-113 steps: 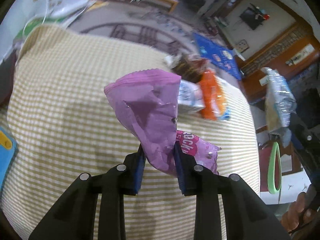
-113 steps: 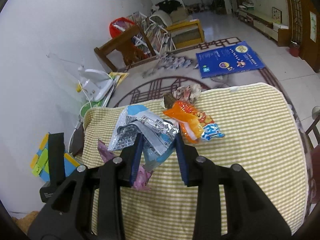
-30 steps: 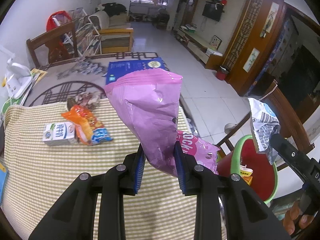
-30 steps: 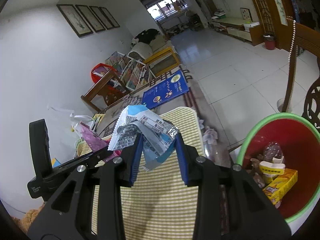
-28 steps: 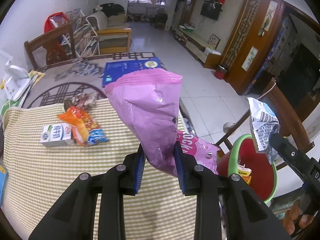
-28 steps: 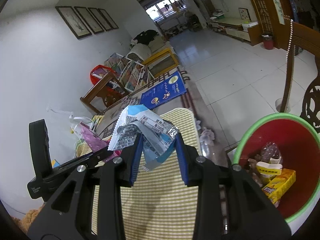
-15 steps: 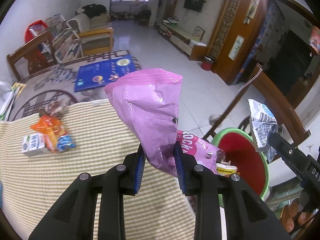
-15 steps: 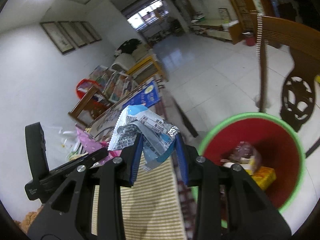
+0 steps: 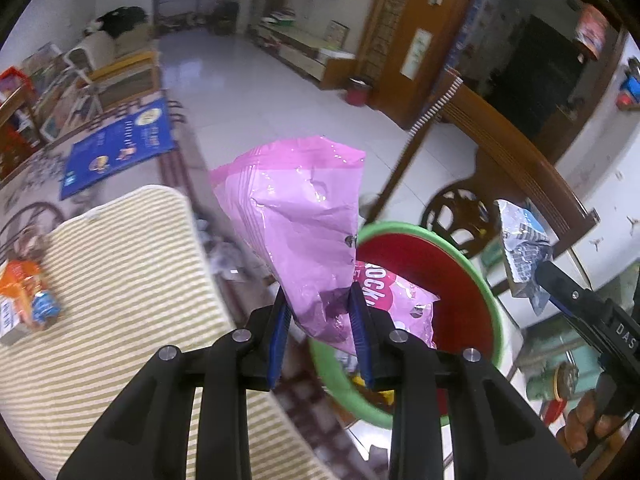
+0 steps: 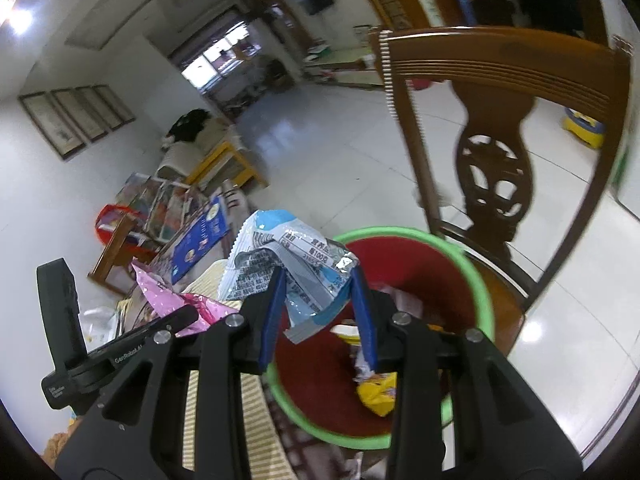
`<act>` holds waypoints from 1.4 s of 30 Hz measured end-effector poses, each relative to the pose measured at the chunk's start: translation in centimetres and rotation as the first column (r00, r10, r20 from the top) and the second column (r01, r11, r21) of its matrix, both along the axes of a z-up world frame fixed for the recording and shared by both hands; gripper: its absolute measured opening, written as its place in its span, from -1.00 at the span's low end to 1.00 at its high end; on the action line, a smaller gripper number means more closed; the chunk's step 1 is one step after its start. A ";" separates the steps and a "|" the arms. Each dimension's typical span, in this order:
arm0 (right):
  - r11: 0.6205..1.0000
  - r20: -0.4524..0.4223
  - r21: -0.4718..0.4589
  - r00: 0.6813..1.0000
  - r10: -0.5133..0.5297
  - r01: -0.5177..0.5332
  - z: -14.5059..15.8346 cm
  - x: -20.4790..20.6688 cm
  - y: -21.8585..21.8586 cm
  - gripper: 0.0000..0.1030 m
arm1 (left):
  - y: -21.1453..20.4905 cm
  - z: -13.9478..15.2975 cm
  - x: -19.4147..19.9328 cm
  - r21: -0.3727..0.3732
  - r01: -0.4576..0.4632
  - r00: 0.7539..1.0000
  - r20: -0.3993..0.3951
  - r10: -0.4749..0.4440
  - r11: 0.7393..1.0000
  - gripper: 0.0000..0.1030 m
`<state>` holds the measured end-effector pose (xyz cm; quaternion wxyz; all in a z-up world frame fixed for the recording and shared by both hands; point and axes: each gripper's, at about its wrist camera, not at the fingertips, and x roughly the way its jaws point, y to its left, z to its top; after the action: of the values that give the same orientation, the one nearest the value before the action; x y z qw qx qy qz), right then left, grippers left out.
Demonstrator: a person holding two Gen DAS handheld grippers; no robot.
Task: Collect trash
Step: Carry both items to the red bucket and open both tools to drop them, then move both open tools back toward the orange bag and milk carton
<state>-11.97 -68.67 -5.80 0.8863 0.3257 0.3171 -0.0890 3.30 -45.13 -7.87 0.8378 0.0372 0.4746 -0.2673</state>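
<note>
My left gripper [image 9: 320, 304] is shut on a crumpled pink snack bag [image 9: 304, 216] held over the edge of a red bin with a green rim [image 9: 476, 276]. My right gripper [image 10: 318, 284] is shut on a silver and blue foil wrapper [image 10: 288, 256] above the same bin [image 10: 476, 280], which holds a yellow packet [image 10: 378, 394] and other wrappers. In the left wrist view the right gripper [image 9: 532, 276] and its wrapper [image 9: 520, 240] show at the right edge. The pink bag [image 10: 176, 300] shows at the left of the right wrist view.
The table with a striped yellow cloth [image 9: 104, 280] lies to the left, with an orange packet [image 9: 24, 284] on it. A carved wooden chair [image 10: 496, 148] stands right behind the bin. Tiled floor and a blue mat [image 9: 120, 144] lie beyond.
Both grippers have swung away from the table toward the bin, each still holding its wrapper. The bin now sits right under both of them, and the table has slid off to the left.
</note>
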 end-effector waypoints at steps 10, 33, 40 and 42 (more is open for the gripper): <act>0.999 -0.037 0.013 0.998 -0.042 0.042 -1.2 -0.9 -1.5 -0.36 | -4.1 -0.4 -1.5 0.006 0.102 0.995 -0.016 -0.102 0.995 -0.41; 0.977 0.023 0.070 0.980 0.200 -0.201 0.4 5.2 9.2 0.22 | 9.4 -0.3 0.6 0.003 -0.160 0.987 -0.001 0.160 0.987 0.49; 0.921 0.031 0.051 0.922 0.385 -0.386 1.5 9.5 19.9 0.24 | 20.7 -0.7 1.4 0.017 -0.326 0.945 0.002 0.326 0.945 0.49; 0.904 0.030 0.040 0.905 0.425 -0.426 1.8 10.4 22.9 0.25 | 24.5 -0.8 1.8 0.019 -0.377 0.926 0.005 0.377 0.926 0.49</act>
<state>-1.57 -45.73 -4.03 0.8799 0.2699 0.3731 0.1170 5.10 -20.66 -8.70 0.8734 -0.0465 0.4751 -0.0969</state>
